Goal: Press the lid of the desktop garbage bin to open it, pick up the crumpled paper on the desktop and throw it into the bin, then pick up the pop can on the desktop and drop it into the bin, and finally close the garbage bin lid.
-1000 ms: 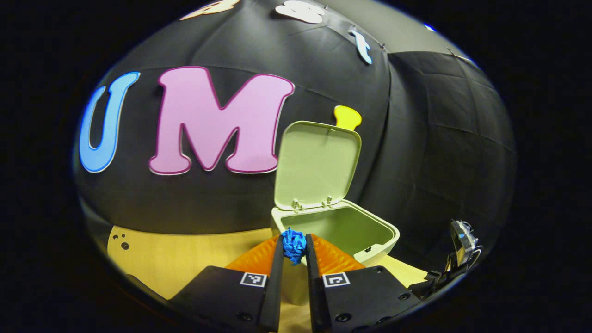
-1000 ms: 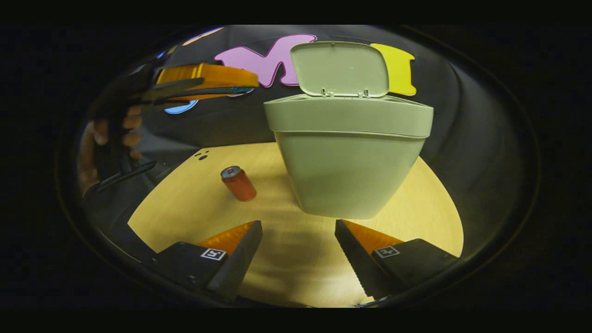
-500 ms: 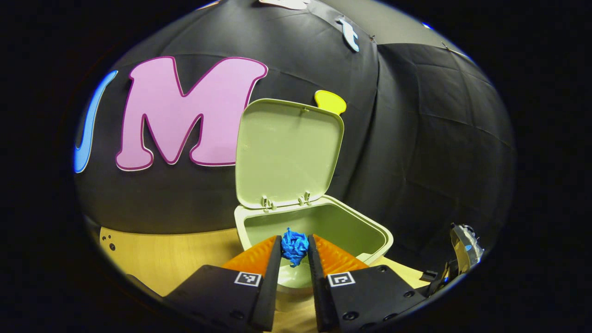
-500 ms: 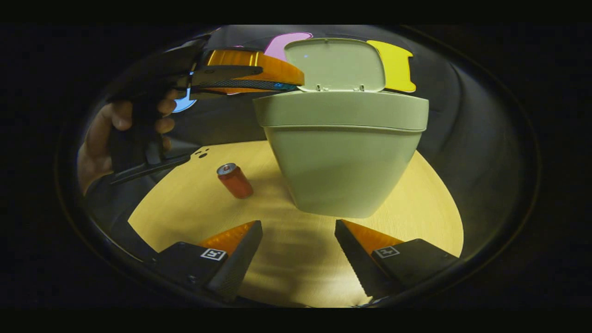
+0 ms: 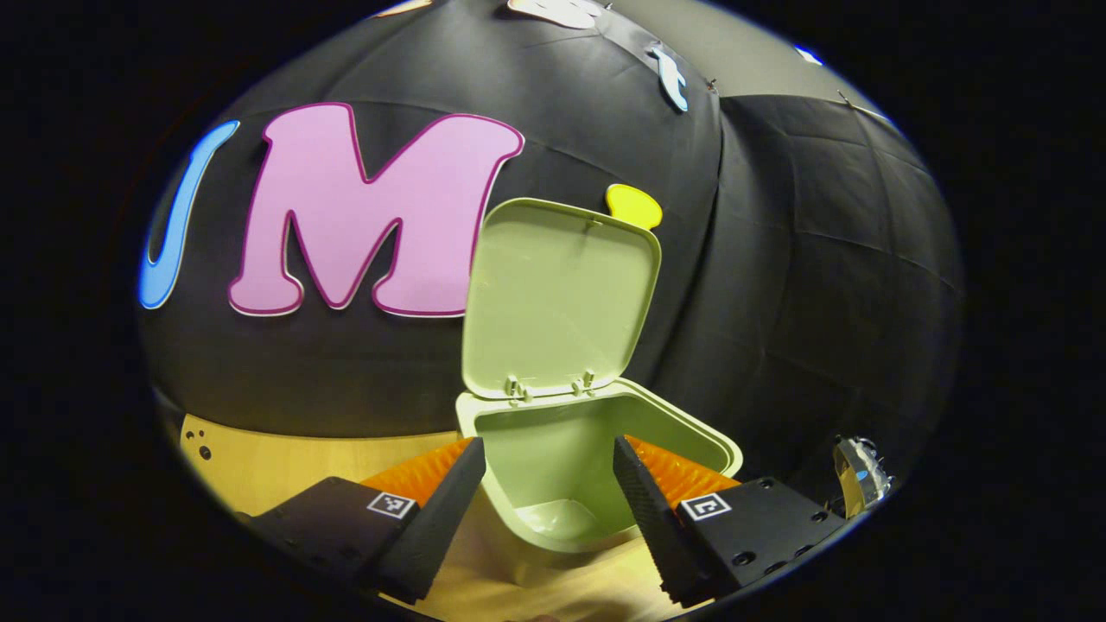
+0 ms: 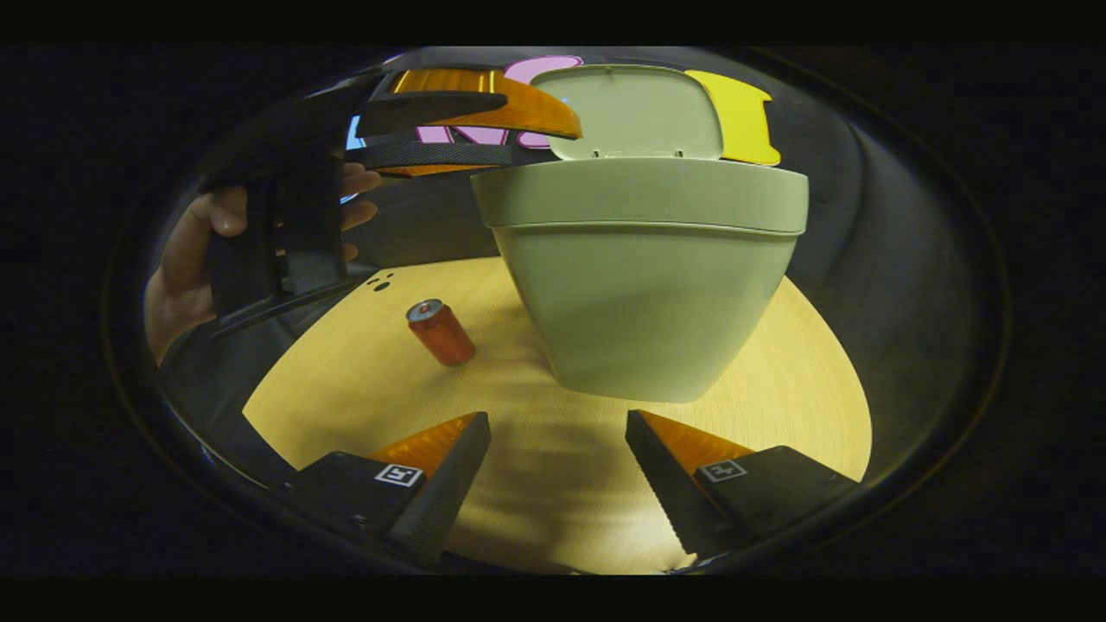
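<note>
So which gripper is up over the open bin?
The left gripper, open above the bin rim; the right gripper sits low near the table.

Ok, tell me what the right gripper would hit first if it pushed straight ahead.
Probably the front wall of the garbage bin, dead ahead between the open right gripper fingers. The pop can sits off to the left, likely missed.

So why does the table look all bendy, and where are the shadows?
Right gripper view: the fisheye lens bulges the table into a curve; soft shadows lie by the bin and pop can. Left gripper view: the bin's straight rim bows, and its lid is evenly lit, no glare.
</note>
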